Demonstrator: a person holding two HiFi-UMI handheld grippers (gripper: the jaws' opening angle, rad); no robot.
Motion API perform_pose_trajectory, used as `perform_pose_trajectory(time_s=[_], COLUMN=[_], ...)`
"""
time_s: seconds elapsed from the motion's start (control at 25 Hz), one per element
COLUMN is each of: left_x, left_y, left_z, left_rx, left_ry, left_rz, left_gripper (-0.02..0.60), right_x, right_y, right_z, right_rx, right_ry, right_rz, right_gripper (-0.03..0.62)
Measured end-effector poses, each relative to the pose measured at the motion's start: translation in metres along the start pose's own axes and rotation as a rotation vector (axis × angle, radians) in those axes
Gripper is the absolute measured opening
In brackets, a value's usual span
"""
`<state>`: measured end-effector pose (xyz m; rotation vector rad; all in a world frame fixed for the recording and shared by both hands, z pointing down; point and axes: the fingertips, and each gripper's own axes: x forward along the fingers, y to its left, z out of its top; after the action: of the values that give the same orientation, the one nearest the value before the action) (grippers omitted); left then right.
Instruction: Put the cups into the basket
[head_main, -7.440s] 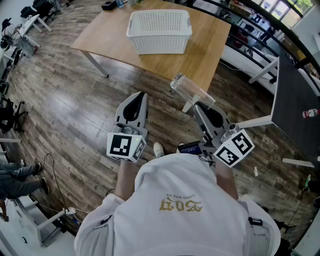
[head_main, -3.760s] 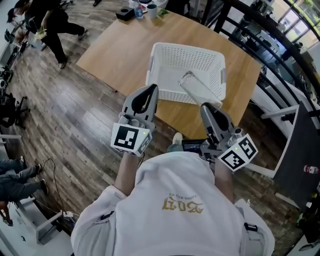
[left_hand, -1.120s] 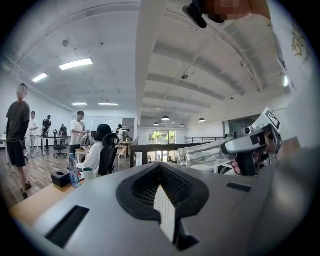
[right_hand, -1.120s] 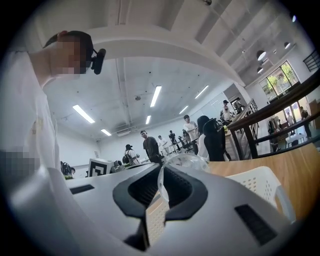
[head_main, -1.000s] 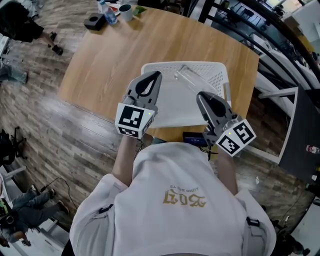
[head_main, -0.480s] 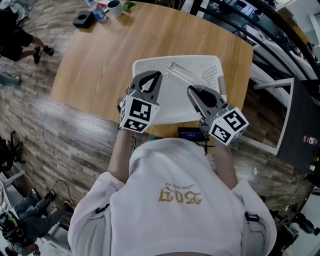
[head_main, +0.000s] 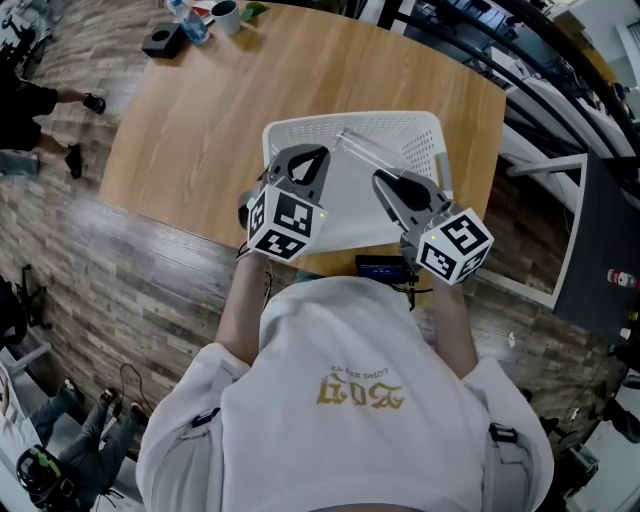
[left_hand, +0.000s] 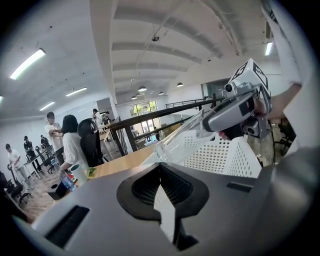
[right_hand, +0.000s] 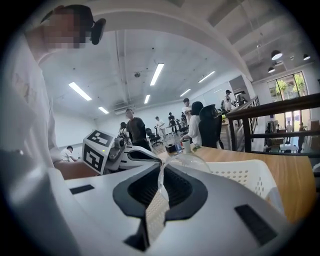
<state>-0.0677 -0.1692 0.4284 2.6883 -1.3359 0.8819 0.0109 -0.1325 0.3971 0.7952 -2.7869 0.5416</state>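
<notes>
right tongs (head_main: 384, 182) clamped on the clear cup (head_main: 358, 150) wall, holding it tilted over the basket (head_main: 428, 130) for release; left tongs (head_main: 303, 158) closed together, empty, idle alongside.

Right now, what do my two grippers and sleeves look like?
Both the left gripper and right gripper are grey, tapering shells with black-lined openings. Each carries a white cube of black square markers. The person wears a white short-sleeved shirt with gold print.

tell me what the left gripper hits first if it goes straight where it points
Most likely the white basket, whose rim sits right past the left gripper's shut jaws. The clear cup in the right gripper hangs close above that line; depth is unclear.
</notes>
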Motion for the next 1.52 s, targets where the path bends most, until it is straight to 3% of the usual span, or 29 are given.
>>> perform_pose_trajectory(time_s=[0.72, 1.16, 1.52], left_x=[0.033, 0.049, 0.059], left_y=[-0.029, -0.047, -0.062], left_z=[-0.022, -0.034, -0.045], left_rx=[0.213, 0.391, 0.447], left_ry=[0.199, 0.286, 0.327], left_rz=[-0.112, -0.153, -0.205], left_gripper=[0.008, 0.008, 0.008], right_x=[0.020, 0.026, 0.039], right_y=[-0.015, -0.024, -0.028], right_z=[-0.031, -0.054, -0.085], right_rx=[-0.251, -0.325, -0.348], right_ry=[0.254, 0.374, 0.533], right_rz=[-0.019, -0.019, 0.024], right_gripper=[0.028, 0.028, 0.028])
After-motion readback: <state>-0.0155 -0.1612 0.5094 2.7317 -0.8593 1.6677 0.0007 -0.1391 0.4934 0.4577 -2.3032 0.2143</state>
